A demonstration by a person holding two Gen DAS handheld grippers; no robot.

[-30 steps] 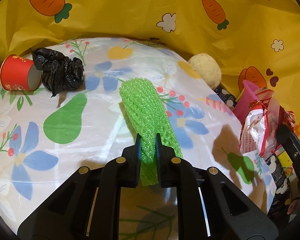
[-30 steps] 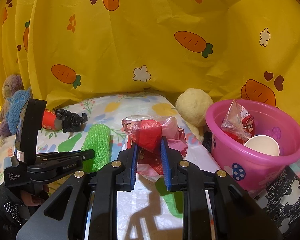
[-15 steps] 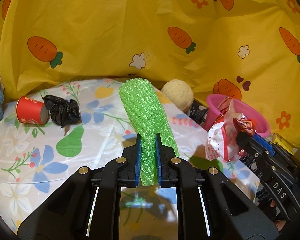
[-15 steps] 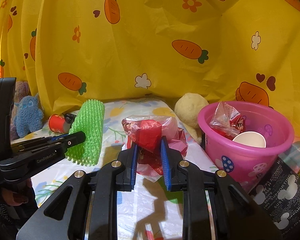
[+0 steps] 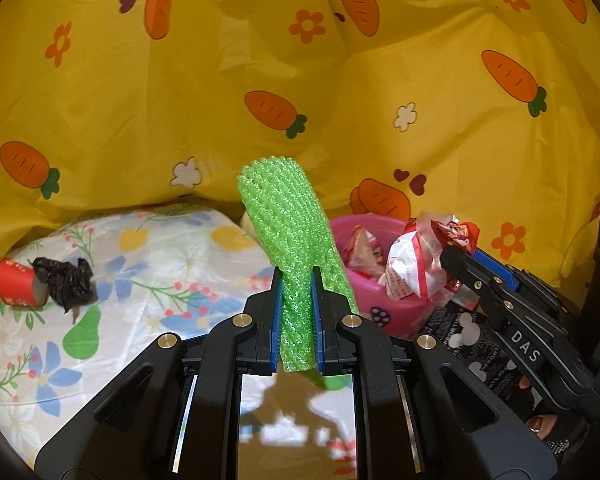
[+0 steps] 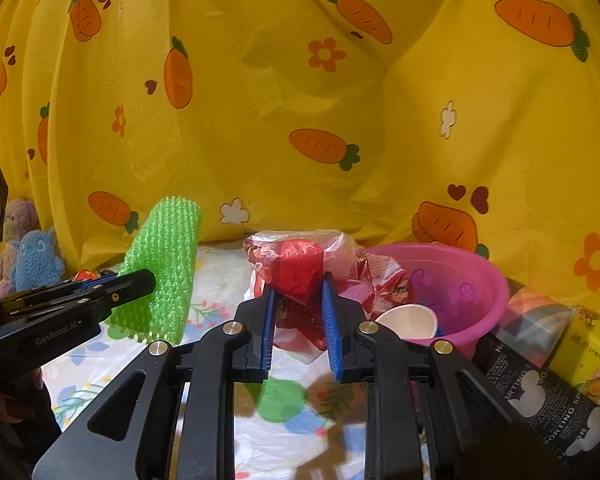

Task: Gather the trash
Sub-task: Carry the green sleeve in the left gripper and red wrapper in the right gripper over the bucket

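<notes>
Your right gripper (image 6: 298,296) is clamped on the wrapper (image 6: 300,264), with the pink tub (image 6: 480,280) just right of it, so that hand's closer. Your left gripper (image 5: 296,296) pinches the green net (image 5: 288,220) upright, tub behind-right. Tub holds a white cup (image 6: 410,320) and wrappers, maybe more underneath.

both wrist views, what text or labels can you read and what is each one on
"DAS" on the right gripper arm, left wrist view.
"GenRobot.AI" on the left gripper arm, right wrist view.
"SUPPORTING", only partly legible, on the black mouse-print bag.
Small print on the red-and-clear wrapper: too small to read.
Print on the yellow box: blurred.
</notes>
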